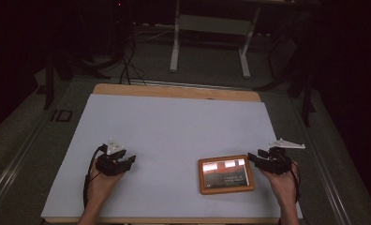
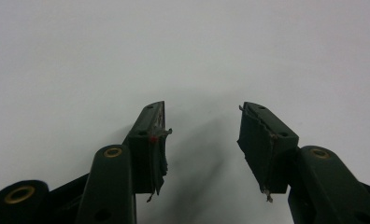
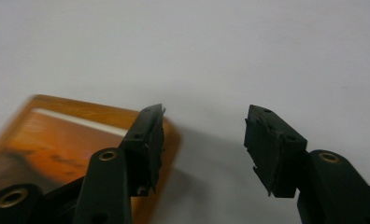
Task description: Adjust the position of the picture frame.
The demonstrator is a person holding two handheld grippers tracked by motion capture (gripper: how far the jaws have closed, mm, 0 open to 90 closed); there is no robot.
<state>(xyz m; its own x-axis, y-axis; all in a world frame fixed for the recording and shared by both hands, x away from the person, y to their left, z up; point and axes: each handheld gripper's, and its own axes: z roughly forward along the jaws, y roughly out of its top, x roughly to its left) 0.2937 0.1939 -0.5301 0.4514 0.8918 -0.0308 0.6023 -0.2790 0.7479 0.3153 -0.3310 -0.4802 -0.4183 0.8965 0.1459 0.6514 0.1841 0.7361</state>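
Grippers apart over a flat orange-framed picture panel on the white table sheet.

Right gripper (image 1: 258, 156), at about four o'clock on the pale white sheet (image 1: 174, 126), hangs just beside the right edge of the orange wooden-framed panel (image 1: 226, 174), jaws spread wide with nothing between them; in the right gripper view the panel (image 3: 57, 140) lies under and beyond one jaw. Left gripper (image 1: 126, 161), at eight o'clock, stands well apart from the panel, jaws part-open and holding nothing over bare sheet (image 2: 183, 56).

Your frame (image 1: 226, 174) has a glossy wooden rim; the worktop (image 1: 174, 126) looks matt, smooth white, wood-edged at the back. Finger (image 2: 153, 140) pads look frayed, matt black.
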